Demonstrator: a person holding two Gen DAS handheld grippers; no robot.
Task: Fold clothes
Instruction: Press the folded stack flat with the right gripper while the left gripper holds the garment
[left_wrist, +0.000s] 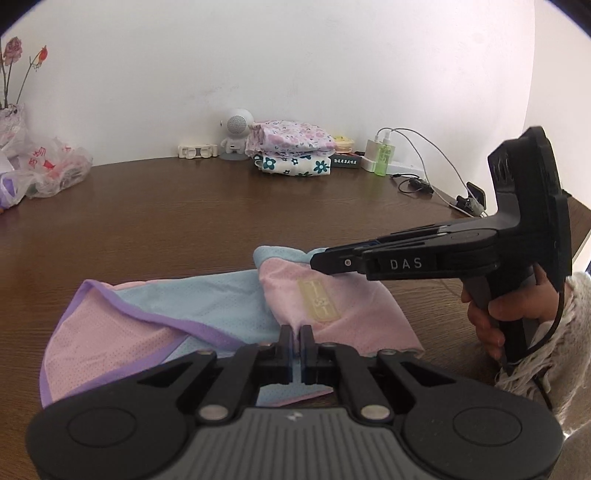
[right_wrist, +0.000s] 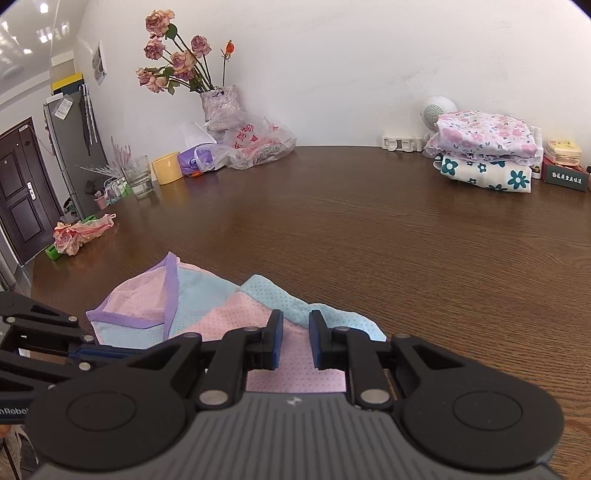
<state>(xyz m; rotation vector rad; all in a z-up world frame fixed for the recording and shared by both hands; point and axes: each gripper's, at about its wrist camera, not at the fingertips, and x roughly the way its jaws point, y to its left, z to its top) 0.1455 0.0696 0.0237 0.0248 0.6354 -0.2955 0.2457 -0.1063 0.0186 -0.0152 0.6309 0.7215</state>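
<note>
While left gripper (left_wrist: 298, 341) pinches garment (left_wrist: 155, 325) (low), right gripper (right_wrist: 295, 332) hovers parted.

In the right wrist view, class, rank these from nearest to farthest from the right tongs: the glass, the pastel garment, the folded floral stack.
1. Pastel garment: directly under the right tongs, near table edge.
2. Glass: far left, beside the yellow cup.
3. Folded floral stack: far right, by the wall. Its gap to the glass is slight.
</note>
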